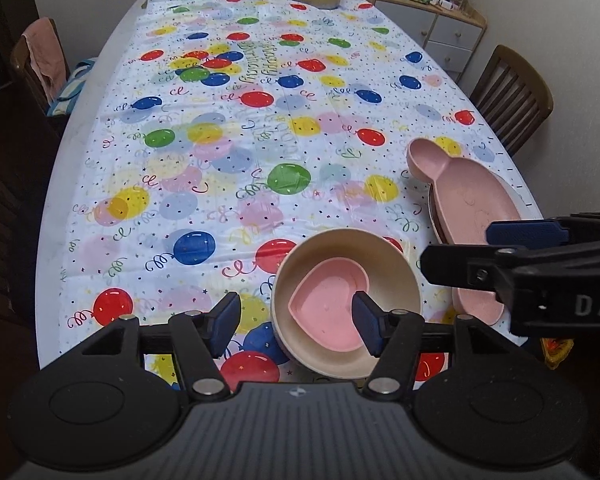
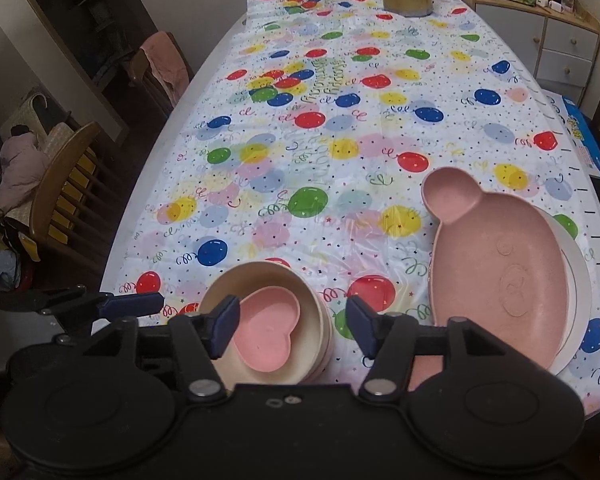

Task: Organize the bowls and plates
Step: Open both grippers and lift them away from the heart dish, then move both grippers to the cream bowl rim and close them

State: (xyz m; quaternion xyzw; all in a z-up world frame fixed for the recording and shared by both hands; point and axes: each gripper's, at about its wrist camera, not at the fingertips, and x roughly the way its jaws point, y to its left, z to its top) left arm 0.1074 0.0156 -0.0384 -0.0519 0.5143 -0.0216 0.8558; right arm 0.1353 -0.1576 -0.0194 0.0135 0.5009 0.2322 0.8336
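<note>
Now both open, empty: left gripper [image 1: 296,326], right gripper [image 2: 290,326]. Pink heart-shaped dish [image 1: 329,304] nested in cream round bowl [image 1: 348,256], beside pink bear-shaped plate [image 2: 496,272] stack. Risk: low finger clipping bowl rim, toppling stack.

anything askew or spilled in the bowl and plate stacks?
No spills or damage. The pink heart bowl is nested in the beige bowls. The pink bear plate sits off-centre on the white plate, its ear overhanging the rim.
</note>
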